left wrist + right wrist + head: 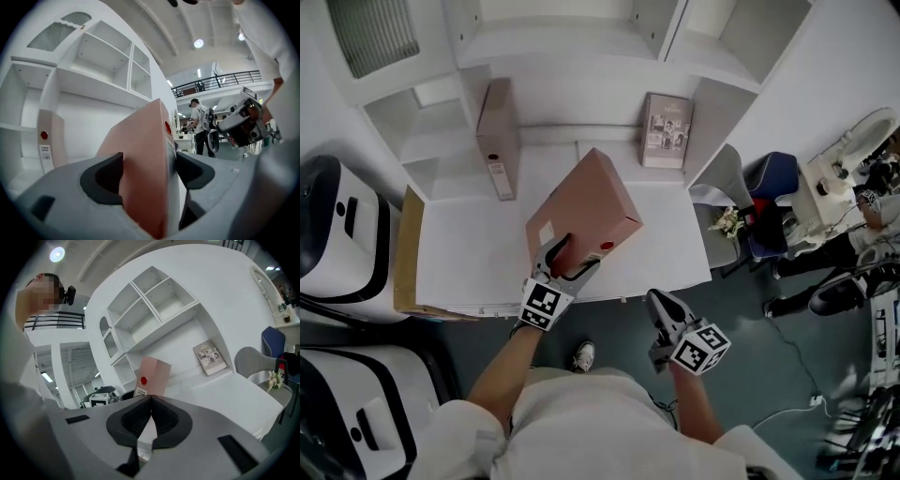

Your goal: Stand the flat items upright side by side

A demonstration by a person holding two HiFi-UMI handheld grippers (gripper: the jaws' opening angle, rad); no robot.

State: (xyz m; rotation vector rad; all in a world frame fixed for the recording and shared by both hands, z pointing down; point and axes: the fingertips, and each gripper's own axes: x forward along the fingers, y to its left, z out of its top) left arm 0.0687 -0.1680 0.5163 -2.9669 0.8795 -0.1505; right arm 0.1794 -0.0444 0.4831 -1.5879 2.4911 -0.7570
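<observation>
A pink-brown file box point(586, 211) hangs tilted over the white desk point(469, 253), lifted by its near end. My left gripper point(567, 258) is shut on that end; in the left gripper view the box point(145, 154) fills the gap between both dark pads point(105, 180). A second brown file box point(497, 141) stands upright at the back left, also seen in the left gripper view point(47, 140). A grey book point(666, 131) leans against the back wall. My right gripper point(661, 309) hovers off the desk's front edge, shut point(150, 401) with nothing between its pads.
White shelf compartments point(572, 37) rise behind the desk. A flat cardboard sheet point(408, 248) stands at the desk's left edge beside white machines point(337, 234). A grey chair point(736, 187) and a blue seat point(773, 183) stand to the right. A person point(200, 123) stands far off.
</observation>
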